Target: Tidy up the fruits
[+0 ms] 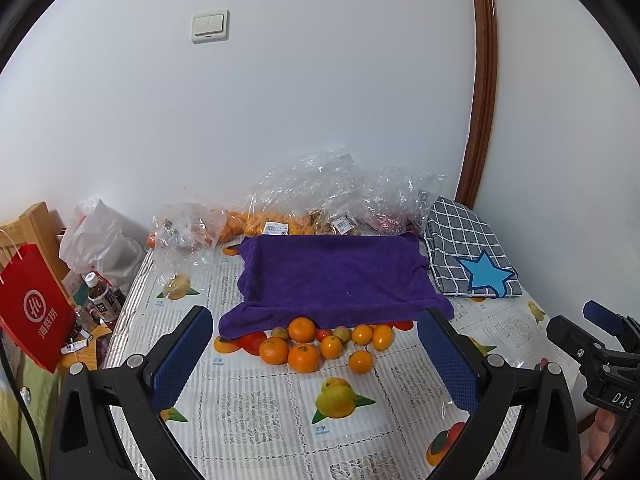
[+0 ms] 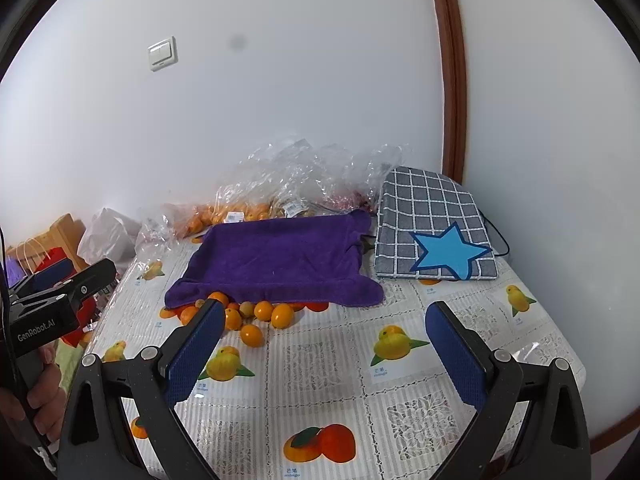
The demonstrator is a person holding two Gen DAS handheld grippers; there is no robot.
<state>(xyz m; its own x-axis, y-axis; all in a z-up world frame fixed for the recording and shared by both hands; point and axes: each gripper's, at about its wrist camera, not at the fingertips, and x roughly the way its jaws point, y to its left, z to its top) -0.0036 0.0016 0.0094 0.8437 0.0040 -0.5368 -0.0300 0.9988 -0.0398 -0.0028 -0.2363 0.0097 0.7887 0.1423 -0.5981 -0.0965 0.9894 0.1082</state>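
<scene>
Several small oranges (image 1: 305, 357) and a few brownish and red fruits lie in a loose pile at the front edge of a purple towel (image 1: 332, 276) on the table. The pile (image 2: 256, 312) and towel (image 2: 280, 256) also show in the right wrist view. My left gripper (image 1: 316, 354) is open and empty, just short of the pile, its fingers either side. My right gripper (image 2: 324, 354) is open and empty over bare tablecloth, right of the pile. Fruit under the towel is hidden.
Clear plastic bags (image 1: 320, 200) holding more oranges lie at the back by the wall. A grey checked cushion with a blue star (image 1: 472, 256) lies back right. A red paper bag (image 1: 36, 308) and bottles (image 1: 102, 300) stand off the table's left edge.
</scene>
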